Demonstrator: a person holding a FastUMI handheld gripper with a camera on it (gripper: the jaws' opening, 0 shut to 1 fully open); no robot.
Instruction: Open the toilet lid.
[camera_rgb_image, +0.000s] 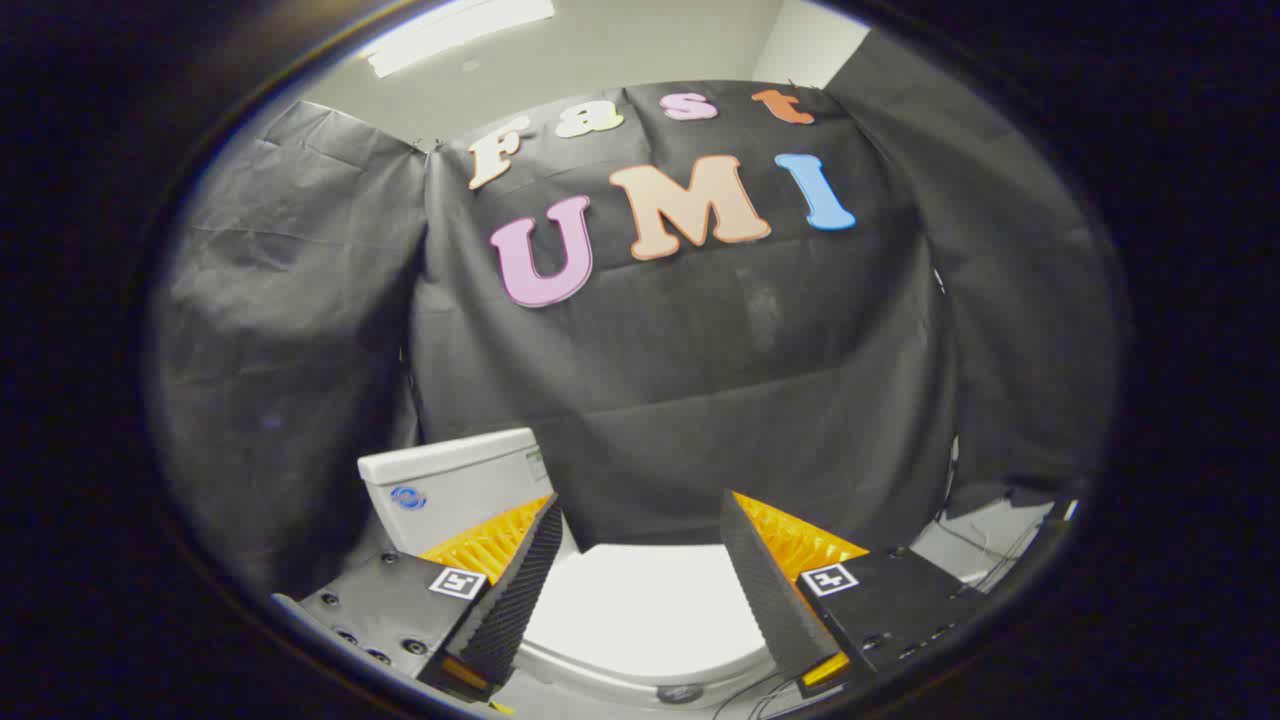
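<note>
White lid (640, 610) is lying closed between and below the spread fingers of the gripper (640, 540) (tank (450, 480) beyond-left); approaching seems underway, next likely needing fingers hooking under its front edge.

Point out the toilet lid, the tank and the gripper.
toilet lid (640, 610): gripper view, its flat white top between the fingers.
tank (450, 485): gripper view, its front face.
gripper (640, 535): gripper view, open gap midway between the fingertips.

Straight beyond your tongs (640, 500) hangs the black cloth wall (700, 350), with a ceiling light (460, 30) high above it. Thin cables (990, 560) lie just to their right.
</note>
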